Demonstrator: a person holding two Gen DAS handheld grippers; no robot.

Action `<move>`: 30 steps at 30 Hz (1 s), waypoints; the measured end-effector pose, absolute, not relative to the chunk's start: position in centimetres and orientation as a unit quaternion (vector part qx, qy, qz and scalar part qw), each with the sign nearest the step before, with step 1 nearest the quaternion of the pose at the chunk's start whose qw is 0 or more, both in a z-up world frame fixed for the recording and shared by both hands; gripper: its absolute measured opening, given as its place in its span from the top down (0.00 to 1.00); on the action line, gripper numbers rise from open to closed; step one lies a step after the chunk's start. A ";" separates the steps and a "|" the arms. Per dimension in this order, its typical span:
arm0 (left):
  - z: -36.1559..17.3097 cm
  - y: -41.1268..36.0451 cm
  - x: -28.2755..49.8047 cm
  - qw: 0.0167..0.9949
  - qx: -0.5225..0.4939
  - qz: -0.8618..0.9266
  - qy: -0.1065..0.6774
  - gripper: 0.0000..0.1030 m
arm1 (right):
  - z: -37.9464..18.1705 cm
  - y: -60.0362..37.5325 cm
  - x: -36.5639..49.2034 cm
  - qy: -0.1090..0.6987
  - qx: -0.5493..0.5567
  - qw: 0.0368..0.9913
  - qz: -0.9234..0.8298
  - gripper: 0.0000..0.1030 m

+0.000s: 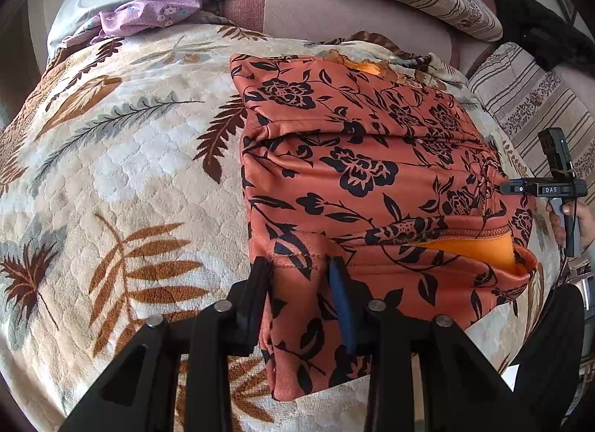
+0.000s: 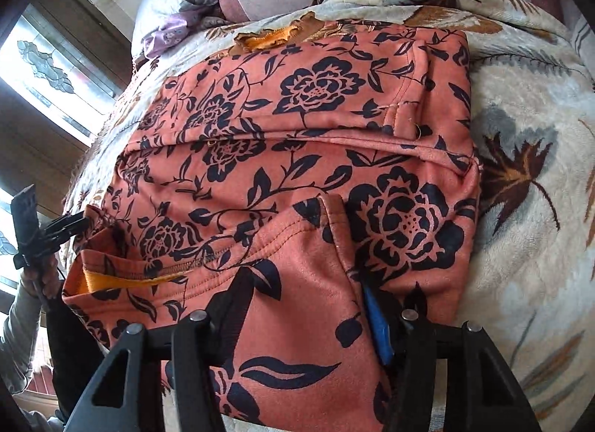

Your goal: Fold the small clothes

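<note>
Lying partly folded on a leaf-print blanket [image 1: 122, 156]: an orange floral garment [image 1: 353, 156]. Straddling its near-left edge, left gripper [image 1: 299, 275], cloth between the fingers, grip uncertain. Straddling the near-right edge, right gripper [image 2: 301, 290], jaws wider, apparently not pinching. Worth clamping both corners evenly, then lifting together, keeping the hem taut before folding.
</note>
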State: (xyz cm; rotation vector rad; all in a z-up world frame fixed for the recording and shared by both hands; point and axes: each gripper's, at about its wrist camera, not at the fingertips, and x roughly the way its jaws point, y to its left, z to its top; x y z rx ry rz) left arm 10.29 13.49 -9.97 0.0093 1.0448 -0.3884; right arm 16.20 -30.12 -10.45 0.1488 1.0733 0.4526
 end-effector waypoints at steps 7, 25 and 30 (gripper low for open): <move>-9.9 12.7 9.9 0.858 0.023 -0.170 0.484 0.94 | -10.5 -29.4 16.4 0.512 0.056 0.835 0.196 0.78; 5.2 13.0 16.3 0.961 0.015 -0.104 0.257 0.94 | 4.2 -34.9 15.7 0.232 0.089 0.966 0.069 0.94; 2.2 11.4 25.5 0.949 0.007 -0.096 0.301 0.91 | 4.9 -36.6 22.1 0.213 0.125 0.968 0.037 0.91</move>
